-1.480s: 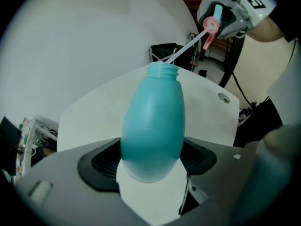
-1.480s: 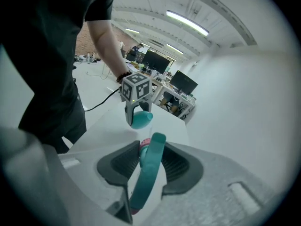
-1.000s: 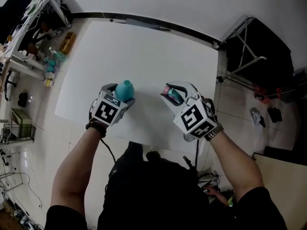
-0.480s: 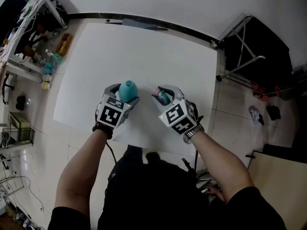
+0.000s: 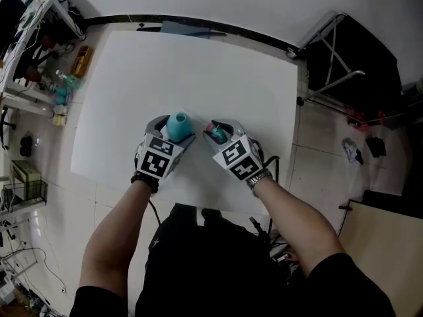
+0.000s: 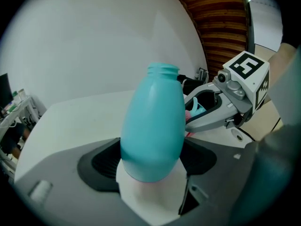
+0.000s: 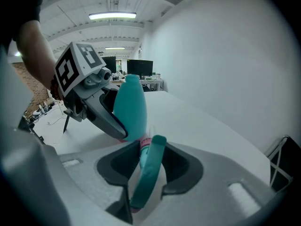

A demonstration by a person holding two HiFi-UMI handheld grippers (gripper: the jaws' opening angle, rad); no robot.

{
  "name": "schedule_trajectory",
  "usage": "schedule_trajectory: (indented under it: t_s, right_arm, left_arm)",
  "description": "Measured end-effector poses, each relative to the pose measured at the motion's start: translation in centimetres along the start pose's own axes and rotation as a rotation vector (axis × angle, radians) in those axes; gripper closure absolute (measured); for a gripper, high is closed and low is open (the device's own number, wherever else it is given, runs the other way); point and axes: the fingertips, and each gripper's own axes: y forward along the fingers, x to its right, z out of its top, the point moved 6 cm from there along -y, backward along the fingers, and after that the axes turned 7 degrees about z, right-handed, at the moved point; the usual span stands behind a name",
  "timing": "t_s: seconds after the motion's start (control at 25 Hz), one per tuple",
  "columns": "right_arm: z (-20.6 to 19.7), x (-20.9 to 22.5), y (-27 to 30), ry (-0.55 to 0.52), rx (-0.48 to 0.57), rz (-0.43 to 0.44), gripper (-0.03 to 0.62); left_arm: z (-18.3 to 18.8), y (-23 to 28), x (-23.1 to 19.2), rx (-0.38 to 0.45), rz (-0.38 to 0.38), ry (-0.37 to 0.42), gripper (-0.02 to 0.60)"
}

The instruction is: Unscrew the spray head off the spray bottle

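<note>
Head view showed both tools low over the near part of the white table (image 5: 198,71), close beside each other but apart. The left tool (image 5: 169,135) was clamped on the lower body of the teal spray bottle (image 5: 178,124), which leaned with its neck up and away from the person. In the left gripper view the bottle's threaded neck (image 6: 163,70) was bare and open, with nothing on it. The right tool (image 5: 221,137) was closed at a middling width on the spray head (image 7: 146,175), a teal trigger piece with a pink part, held between its pads and clear of the bottle.

From that, the unscrewing itself looked finished: head and bottle were separate, one in each tool. What seemed left was to put them down. That would call for setting the bottle on its base so it did not tip, laying the head a little apart from it, and only then letting the jaws go. Whether the bottle held liquid that could spill, I could not tell.
</note>
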Motion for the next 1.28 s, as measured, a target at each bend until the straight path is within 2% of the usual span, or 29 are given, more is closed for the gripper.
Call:
schedule_trajectory:
  t_s: [0.64, 0.76, 1.0, 1.28]
  right_arm:
    - [-1.5, 2.3, 1.3, 0.138, -0.001, 0.049, 0.458]
    - [-2.1, 2.5, 1.2, 0.159, -0.014, 0.053, 0.432]
    - [-2.5, 3.1, 1.1, 0.185, -0.027, 0.037, 0.337]
    - [-2.3, 3.1, 0.8, 0.172, -0.023, 0.025, 0.329]
  left_arm:
    - [0.0, 1.1, 0.4, 0.025, -0.013, 0.029, 0.161]
    - [0.0, 1.1, 0.5, 0.029, -0.008, 0.034, 0.16]
    - [0.1, 0.9, 0.3, 0.043, 0.01, 0.038, 0.132]
    - [-0.1, 0.6, 0.2, 0.051, 0.024, 0.039, 0.129]
